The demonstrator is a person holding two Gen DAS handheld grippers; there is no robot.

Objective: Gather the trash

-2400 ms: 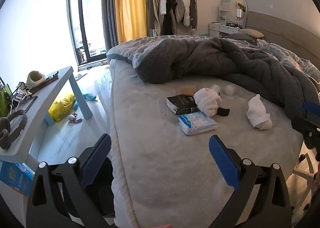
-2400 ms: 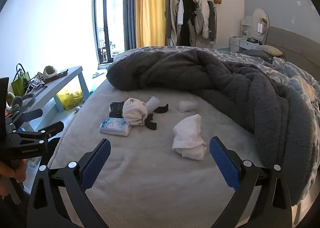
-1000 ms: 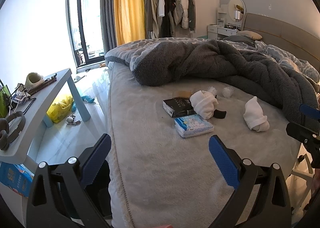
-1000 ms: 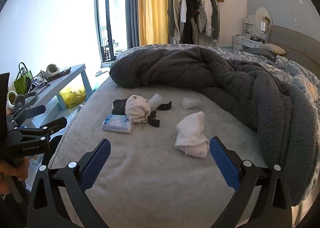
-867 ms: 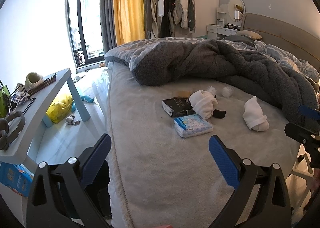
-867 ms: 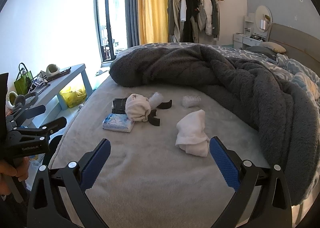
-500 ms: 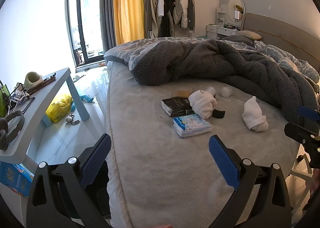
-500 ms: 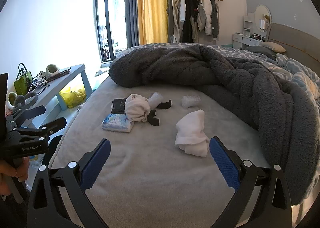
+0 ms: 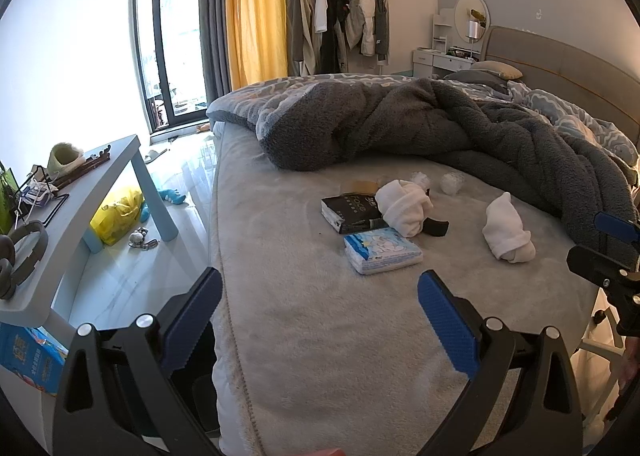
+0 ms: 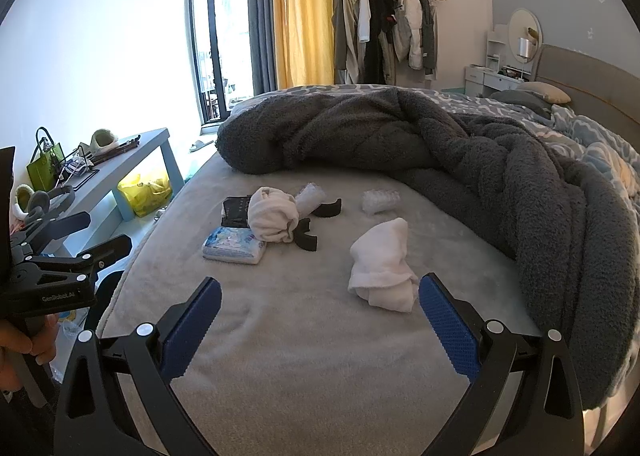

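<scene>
Litter lies on the grey bed [image 9: 304, 336]: a blue-and-white tissue pack [image 9: 383, 250] [image 10: 234, 244], a black box [image 9: 350, 209] [image 10: 236, 210], two white rolled cloths [image 9: 404, 205] [image 10: 382, 266], crumpled clear plastic [image 10: 381, 200] [image 9: 452, 182] and black curved pieces [image 10: 306, 238]. My left gripper [image 9: 318, 314] hovers open over the bed's near edge, short of the tissue pack. My right gripper [image 10: 320, 320] is open too, with the nearer white cloth just beyond its right finger. Neither holds anything.
A rumpled dark grey blanket [image 10: 460, 144] covers the far and right side of the bed. A light blue side table [image 9: 76, 200] stands left of the bed with headphones [image 9: 20, 252] on it and a yellow bag [image 9: 116, 214] beneath it. A hand [image 10: 20, 348] holds the left gripper.
Both views drifted slightly: the bed litter sits a little lower and nearer in the frames. Both grippers stayed open and empty.
</scene>
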